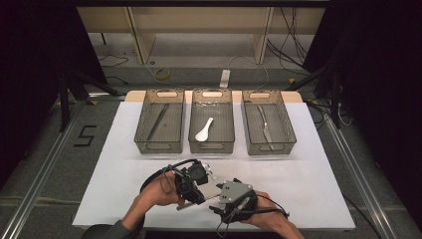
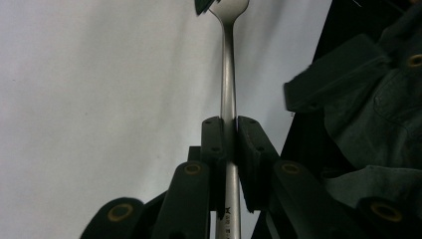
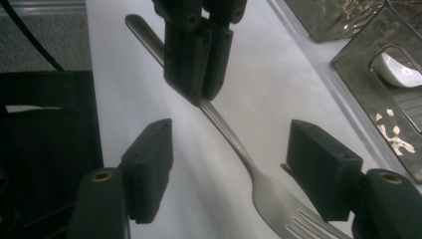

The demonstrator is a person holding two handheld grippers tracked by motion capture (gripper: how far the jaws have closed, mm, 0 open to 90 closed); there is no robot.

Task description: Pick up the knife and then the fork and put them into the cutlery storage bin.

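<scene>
Fork hand-over near the tabletop's (image 1: pixel 308 149) front edge: left tongs (image 2: pixel 228 149) clamped on the fork (image 3: pixel 234 139) handle; right tongs (image 3: pixel 229 167) apart, straddling its neck, pads clear. Likely next: right tongs close before left release.

A white-topped table (image 1: pixel 308 194) carries three clear bins (image 1: pixel 159 127) side by side.
</scene>
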